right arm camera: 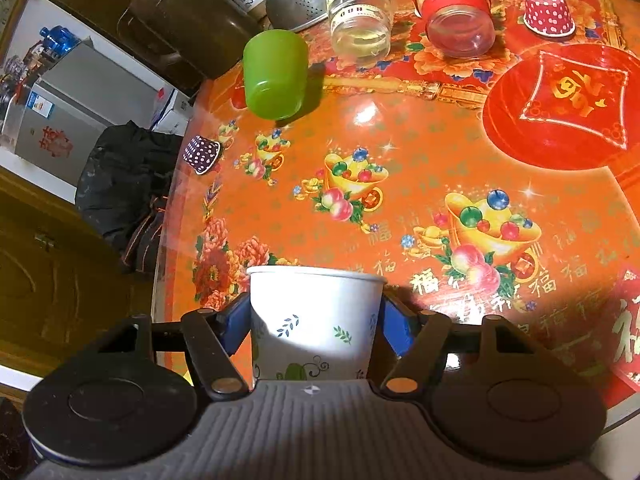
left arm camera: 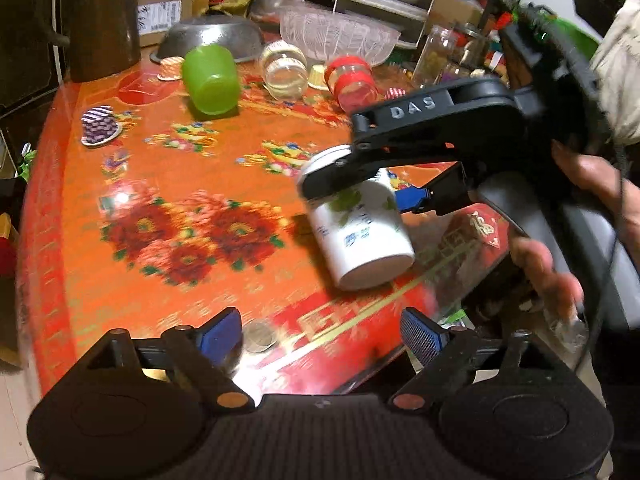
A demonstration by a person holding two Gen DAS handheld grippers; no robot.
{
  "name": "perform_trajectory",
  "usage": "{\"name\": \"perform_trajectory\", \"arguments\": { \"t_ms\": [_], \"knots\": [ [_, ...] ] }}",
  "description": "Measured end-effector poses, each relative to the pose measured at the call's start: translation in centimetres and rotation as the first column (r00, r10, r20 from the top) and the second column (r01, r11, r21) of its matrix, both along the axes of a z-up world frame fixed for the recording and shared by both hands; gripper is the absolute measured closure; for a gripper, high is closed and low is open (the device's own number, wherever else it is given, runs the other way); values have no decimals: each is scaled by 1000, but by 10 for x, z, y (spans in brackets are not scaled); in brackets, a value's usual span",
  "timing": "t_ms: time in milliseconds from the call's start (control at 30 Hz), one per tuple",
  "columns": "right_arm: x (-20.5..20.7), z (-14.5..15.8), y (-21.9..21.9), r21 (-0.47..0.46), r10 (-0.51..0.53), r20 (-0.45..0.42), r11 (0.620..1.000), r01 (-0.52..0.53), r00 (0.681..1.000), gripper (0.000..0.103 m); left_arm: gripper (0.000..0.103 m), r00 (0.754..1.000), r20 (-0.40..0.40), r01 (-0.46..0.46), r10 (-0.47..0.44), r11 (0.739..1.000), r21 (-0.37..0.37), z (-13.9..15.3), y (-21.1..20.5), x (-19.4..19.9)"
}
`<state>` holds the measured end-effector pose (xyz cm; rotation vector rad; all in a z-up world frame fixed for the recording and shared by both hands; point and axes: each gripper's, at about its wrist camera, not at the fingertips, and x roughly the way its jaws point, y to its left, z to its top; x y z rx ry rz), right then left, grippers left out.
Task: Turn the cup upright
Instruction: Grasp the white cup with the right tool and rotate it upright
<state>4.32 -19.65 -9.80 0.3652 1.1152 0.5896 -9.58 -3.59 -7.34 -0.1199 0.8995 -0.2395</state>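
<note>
The right tongs (right arm camera: 316, 320) clamp the white cup (left arm camera: 360, 224), tilted above the worktop (left arm camera: 200, 160). The left tongs (left arm camera: 320, 336) are released. Rotate steadily until the rim faces up, then lower flat.

The white cup (left arm camera: 360, 220) is held tilted above the near part of the worktop (left arm camera: 168, 184) by the right hand-held gripper (left arm camera: 356, 184). Farther back, an inverted plastic cup (left arm camera: 210, 80) is set, with two jars (left arm camera: 284, 70) laid on their sides to its right. A colander (left arm camera: 208, 36) is placed behind them.
</note>
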Motion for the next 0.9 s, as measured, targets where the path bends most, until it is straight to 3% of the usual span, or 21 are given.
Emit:
{"name": "perform_trajectory", "arguments": {
  "t_ms": [267,333,400,467,567,633,800,900],
  "knots": [
    [0,4,5,-30,1,31,1000,0,1000,36,14,983,98,-141,155,981,-133,15,80,-27],
    [-5,11,6,-32,-7,87,999,10,996,36,14,976,134,-147,170,975,-167,19,89,-29],
    [-20,24,9,-63,-13,224,998,27,975,36,14,967,173,-154,187,970,-186,22,94,-32],
    [-42,37,14,-102,-27,405,992,75,914,36,14,956,210,-158,202,965,-210,26,98,-35],
    [-73,42,20,-117,-43,611,983,143,791,36,14,945,248,-150,213,957,-250,29,101,-34],
    [-83,36,19,-93,-56,654,984,154,754,36,14,941,263,-143,212,955,-258,28,101,-33],
    [-116,15,31,-161,-26,812,951,265,583,36,14,938,276,-134,208,956,-262,25,100,-29],
    [-126,6,38,-191,12,850,939,286,527,37,14,936,281,-132,212,952,-277,23,102,-26]
  ]
}}
